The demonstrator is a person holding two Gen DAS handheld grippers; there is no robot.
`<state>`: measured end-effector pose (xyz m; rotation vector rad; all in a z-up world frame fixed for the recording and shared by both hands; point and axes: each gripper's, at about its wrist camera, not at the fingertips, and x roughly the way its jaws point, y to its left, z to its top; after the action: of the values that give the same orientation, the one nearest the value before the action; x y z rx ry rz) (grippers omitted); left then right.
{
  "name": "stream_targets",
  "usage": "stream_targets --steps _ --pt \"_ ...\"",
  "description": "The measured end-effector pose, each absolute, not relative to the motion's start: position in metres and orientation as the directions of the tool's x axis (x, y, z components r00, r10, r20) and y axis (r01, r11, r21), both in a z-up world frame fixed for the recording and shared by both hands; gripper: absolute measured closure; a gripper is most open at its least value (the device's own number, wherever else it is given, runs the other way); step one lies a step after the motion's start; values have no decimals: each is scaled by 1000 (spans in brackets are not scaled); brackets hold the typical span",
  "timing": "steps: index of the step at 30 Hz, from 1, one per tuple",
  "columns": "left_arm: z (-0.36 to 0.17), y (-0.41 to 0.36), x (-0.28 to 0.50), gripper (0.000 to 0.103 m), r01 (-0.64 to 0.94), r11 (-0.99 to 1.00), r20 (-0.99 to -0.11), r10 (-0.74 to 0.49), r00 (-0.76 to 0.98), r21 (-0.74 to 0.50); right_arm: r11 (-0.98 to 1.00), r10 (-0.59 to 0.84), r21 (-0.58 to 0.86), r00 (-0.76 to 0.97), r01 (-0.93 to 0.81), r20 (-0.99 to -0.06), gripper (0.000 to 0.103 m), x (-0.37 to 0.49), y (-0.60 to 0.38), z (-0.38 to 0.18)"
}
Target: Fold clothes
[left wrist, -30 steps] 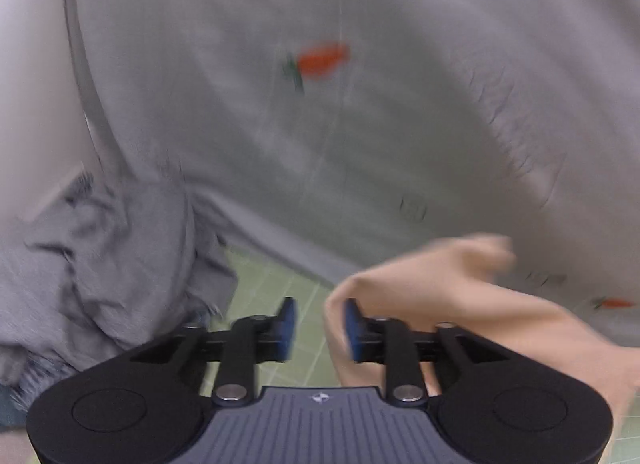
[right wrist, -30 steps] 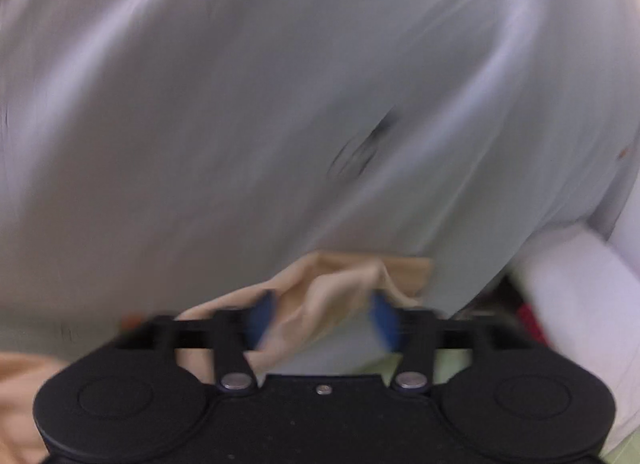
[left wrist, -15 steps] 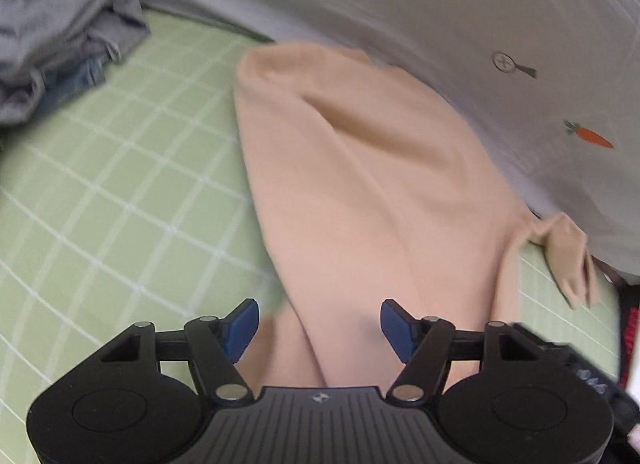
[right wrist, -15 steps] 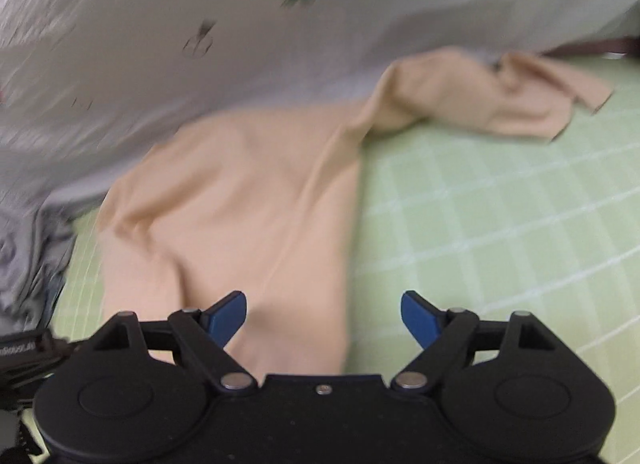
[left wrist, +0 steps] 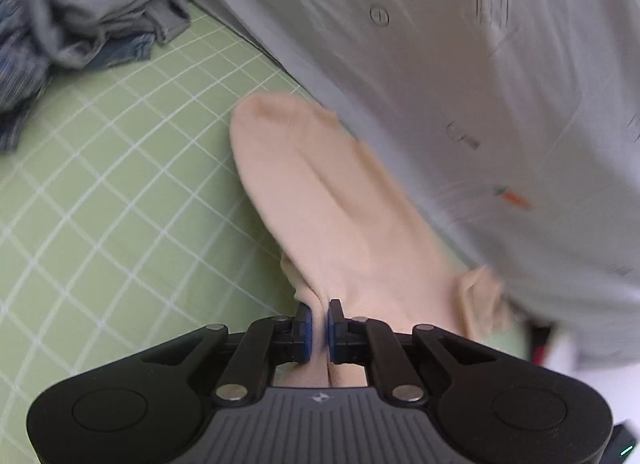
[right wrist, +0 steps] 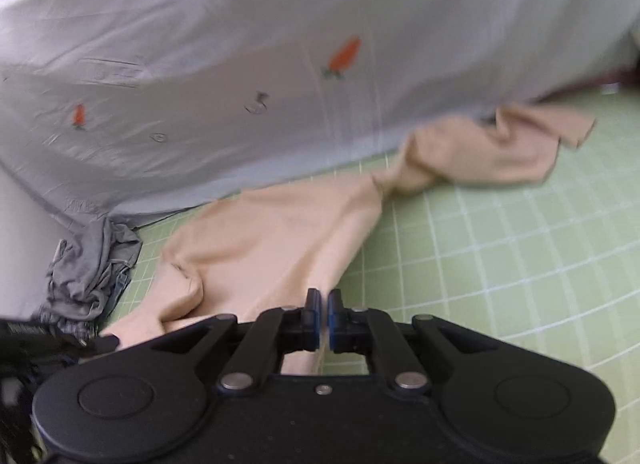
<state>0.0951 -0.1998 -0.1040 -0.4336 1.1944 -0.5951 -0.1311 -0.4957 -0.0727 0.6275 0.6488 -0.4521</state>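
Note:
A beige garment [left wrist: 328,199] lies on the green checked sheet [left wrist: 100,191], its far part against a pale grey cloth with carrot prints. My left gripper [left wrist: 318,320] is shut on a pinched fold of its near edge. In the right wrist view the same beige garment [right wrist: 272,240] spreads across the sheet, with a crumpled sleeve [right wrist: 504,147] at the far right. My right gripper [right wrist: 324,314] is shut on the garment's near edge.
A pale grey carrot-print cloth [right wrist: 280,43] hangs across the back in both views [left wrist: 460,63]. A heap of grey and blue clothes [left wrist: 72,19] lies at the far left, and also shows in the right wrist view [right wrist: 88,272]. The green sheet [right wrist: 500,264] extends to the right.
Both grippers were open over the beige garment half a second ago. Both have now closed on its near edge.

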Motion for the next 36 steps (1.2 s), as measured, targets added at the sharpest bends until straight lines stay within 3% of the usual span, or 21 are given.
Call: stream_targets --steps 5,9,10,13,16,19,32,33,36 --pt "-107 -192 84 93 188 783 -747 -622 233 -593 746 -192 357 694 563 -693 99 -133 -488 -73" --pt "-125 -199 74 88 214 852 -820 -520 237 -478 747 -183 331 657 576 -731 95 -130 -483 -86" --pt "-125 -201 70 87 224 871 -837 -486 252 -438 746 -195 310 638 590 -745 86 -129 -480 -89" --pt "-123 -202 63 76 251 887 -845 -451 289 -388 751 -236 258 612 608 -755 46 -130 -469 -91" --pt "-120 -203 60 71 277 859 -818 -501 282 -431 758 -233 252 610 602 -757 31 -131 -459 -94" --pt "-134 -215 57 61 291 858 -833 -494 248 -422 756 -213 241 577 609 -788 29 -126 -452 -106" --pt "-157 -235 56 66 311 884 -851 -438 290 -349 774 -183 163 462 612 -868 29 -123 -437 -143" --pt "-158 -237 58 68 314 883 -850 -439 291 -348 777 -181 161 461 609 -869 29 -122 -436 -144" --pt "-159 -241 60 100 348 878 -852 -435 291 -329 786 -181 147 451 601 -874 29 -120 -433 -147"
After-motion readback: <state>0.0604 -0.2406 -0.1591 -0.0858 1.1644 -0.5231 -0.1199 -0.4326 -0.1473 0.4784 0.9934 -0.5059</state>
